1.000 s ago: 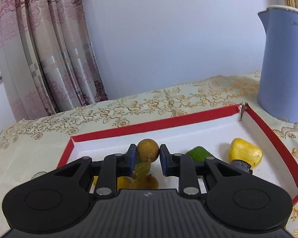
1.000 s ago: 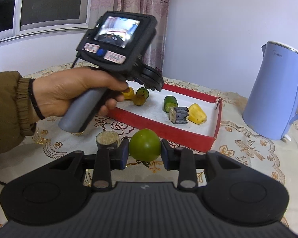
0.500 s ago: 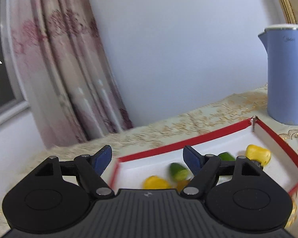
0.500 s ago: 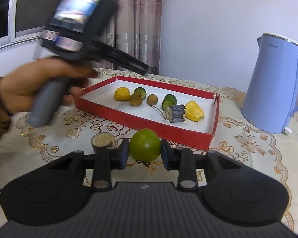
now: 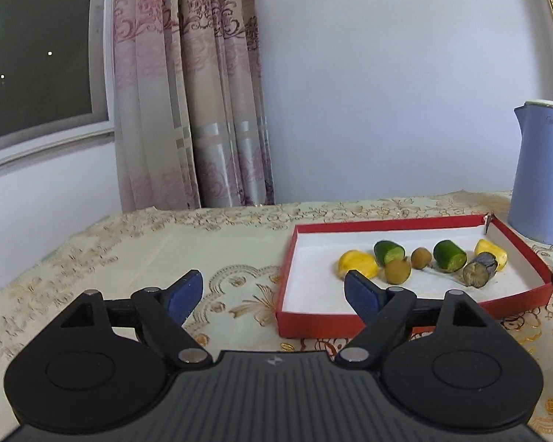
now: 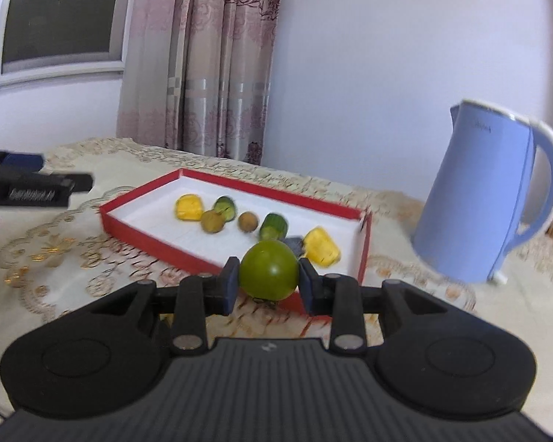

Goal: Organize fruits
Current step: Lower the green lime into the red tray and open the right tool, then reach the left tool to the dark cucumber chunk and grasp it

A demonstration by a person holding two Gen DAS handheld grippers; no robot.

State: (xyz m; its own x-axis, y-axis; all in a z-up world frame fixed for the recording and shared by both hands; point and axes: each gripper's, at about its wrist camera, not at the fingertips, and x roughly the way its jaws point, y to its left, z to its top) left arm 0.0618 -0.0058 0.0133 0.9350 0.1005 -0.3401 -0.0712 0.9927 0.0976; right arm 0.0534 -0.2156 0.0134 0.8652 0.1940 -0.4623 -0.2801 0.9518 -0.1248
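Gripping a round green fruit (image 6: 269,270) between its blue pads (image 6: 229,286), the right gripper (image 6: 268,287) hangs just near of the red tray (image 6: 155,233), the fruit raised clear of the bench (image 6: 55,258). Over on the other side, the left gripper (image 5: 274,296) has its jaws spread wide with nothing between them, hovering above the patterned cloth (image 5: 129,254) to the left of the tray's near corner.

Inside the tray, the white floor carries a loose row of pieces: a yellow piece (image 5: 357,264) at the left, a green chunk (image 5: 388,252) beside it, a brown ball (image 5: 397,271) just near of that chunk, a second brown ball (image 5: 420,258) in the middle, another green chunk (image 5: 449,256) to its right, then a dark stub (image 5: 480,274) touching a second yellow piece (image 5: 492,254) at the right end.

Beyond the tray's right side stands a blue kettle (image 6: 490,199) on the bench. A pink curtain (image 5: 191,110) hangs at the far left, beside a dark window (image 5: 37,55).
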